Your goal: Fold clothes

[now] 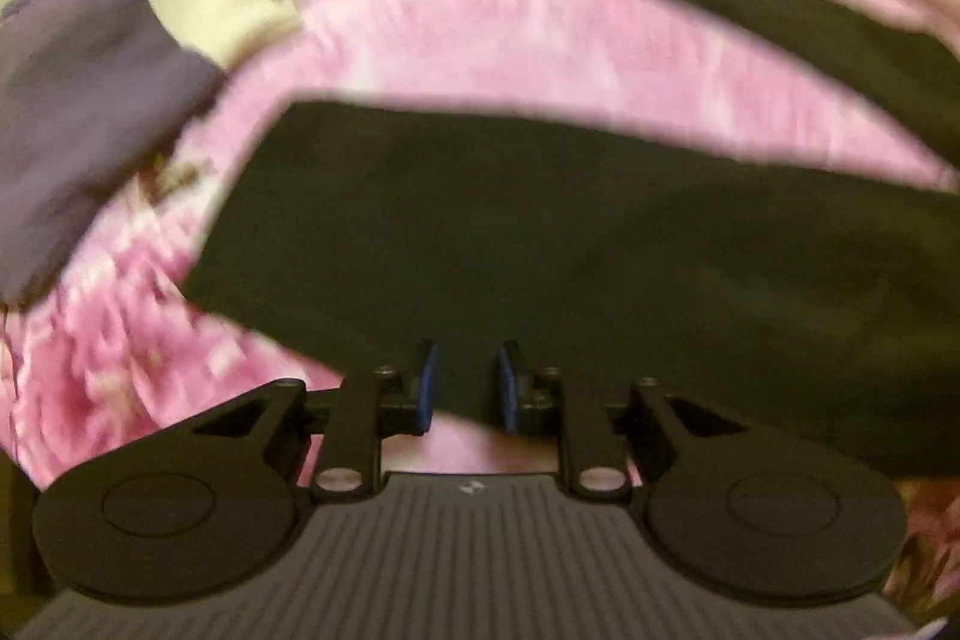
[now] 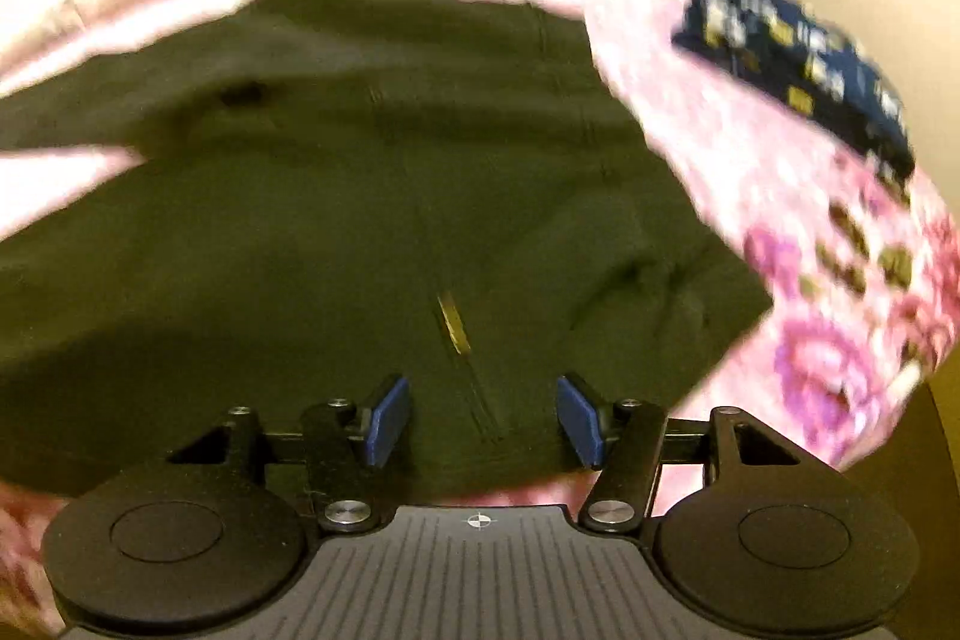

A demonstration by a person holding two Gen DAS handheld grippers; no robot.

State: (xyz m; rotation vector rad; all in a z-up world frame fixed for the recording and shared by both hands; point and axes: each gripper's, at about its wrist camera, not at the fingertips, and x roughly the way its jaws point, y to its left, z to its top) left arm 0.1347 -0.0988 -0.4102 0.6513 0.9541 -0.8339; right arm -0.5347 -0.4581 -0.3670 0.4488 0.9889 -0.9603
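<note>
Well, trousers [image 1: 540, 244]: dark, spread flat on the pink flowered bedspread [image 1: 456, 34], legs apart, waist toward the right tongs.
Left tongs [image 1: 467, 388]: narrowed, a gap kept between the pads, the leg's near edge lying between them; a pinch could not be told.
Right tongs [image 2: 483, 421]: held wide over the zip [image 2: 454, 322], nothing clamped.
Risk: one layer alone could be caught, so a crooked fold was likely.
Risk: the purple garment [image 1: 84, 124] nearby could be snagged.
</note>
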